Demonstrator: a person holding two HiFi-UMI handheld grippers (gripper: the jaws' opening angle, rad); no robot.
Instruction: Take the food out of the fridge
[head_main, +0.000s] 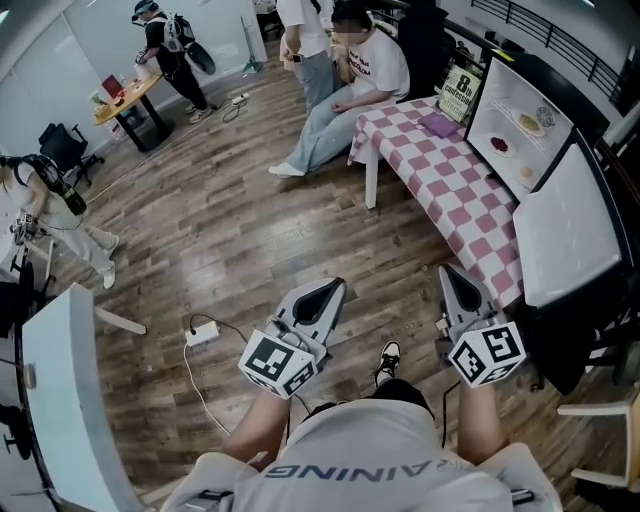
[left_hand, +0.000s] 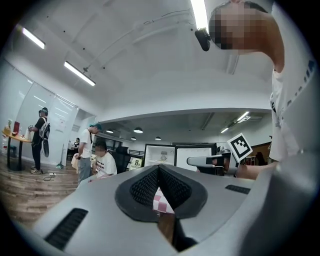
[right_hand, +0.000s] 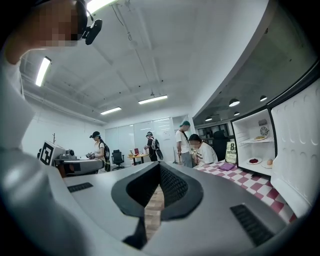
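though seemingly empty, grippers (head_main: 336, 287) (head_main: 449, 271) (both) closed

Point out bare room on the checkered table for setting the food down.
Bare: the cloth strip in front of the fridge, from the purple pad to the open door. Crowded: the far end, with pad, sign and a seated person; the fridge shelves hold plates.
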